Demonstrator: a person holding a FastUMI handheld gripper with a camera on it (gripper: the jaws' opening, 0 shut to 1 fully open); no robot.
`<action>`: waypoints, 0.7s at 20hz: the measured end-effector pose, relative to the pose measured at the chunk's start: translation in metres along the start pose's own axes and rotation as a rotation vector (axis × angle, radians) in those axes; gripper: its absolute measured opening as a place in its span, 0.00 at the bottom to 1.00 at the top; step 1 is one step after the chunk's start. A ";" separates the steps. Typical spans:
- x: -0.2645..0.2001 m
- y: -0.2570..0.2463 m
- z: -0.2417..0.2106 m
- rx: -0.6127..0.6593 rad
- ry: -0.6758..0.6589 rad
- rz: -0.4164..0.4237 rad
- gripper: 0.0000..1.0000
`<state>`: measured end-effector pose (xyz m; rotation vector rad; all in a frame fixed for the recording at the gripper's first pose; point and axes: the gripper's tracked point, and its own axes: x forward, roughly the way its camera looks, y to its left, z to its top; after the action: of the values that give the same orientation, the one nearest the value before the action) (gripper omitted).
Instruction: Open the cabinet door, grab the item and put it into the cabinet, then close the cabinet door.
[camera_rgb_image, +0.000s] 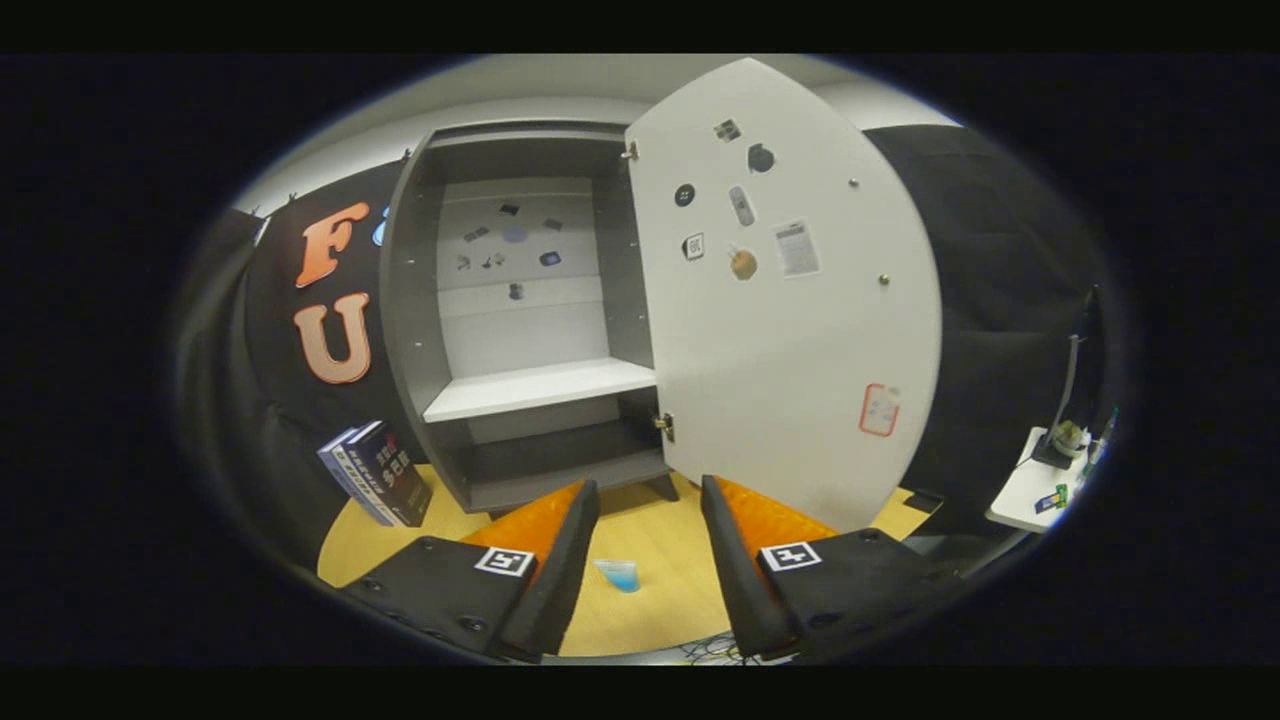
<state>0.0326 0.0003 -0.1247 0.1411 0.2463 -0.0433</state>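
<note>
fingers of the gripper (650, 560) stand wide apart, gripping nothing. small blue cup (620, 575) sits on the wooden table (660, 600) between them, nearer the left finger. beyond the fingers the cabinet (520, 320) is open, its door (790, 300) swung right. books (378, 475) lean left of it.

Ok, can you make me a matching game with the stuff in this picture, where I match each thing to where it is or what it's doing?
Things:
1. cabinet door
2. blue cup
3. books
4. hand-held gripper

Places or states:
A. leaning beside the cabinet, by the black cloth
B. swung wide open
C. open, holding nothing
D. on the wooden table, between the fingers

Pairs: 1-B, 2-D, 3-A, 4-C
</note>
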 end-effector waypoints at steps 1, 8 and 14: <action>0.006 0.007 -0.013 0.009 0.020 0.012 0.68; 0.059 0.014 -0.112 0.018 0.150 -0.016 0.98; 0.101 0.007 -0.193 -0.046 0.278 -0.063 0.98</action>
<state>0.0844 0.0321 -0.3334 0.0930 0.5287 -0.0804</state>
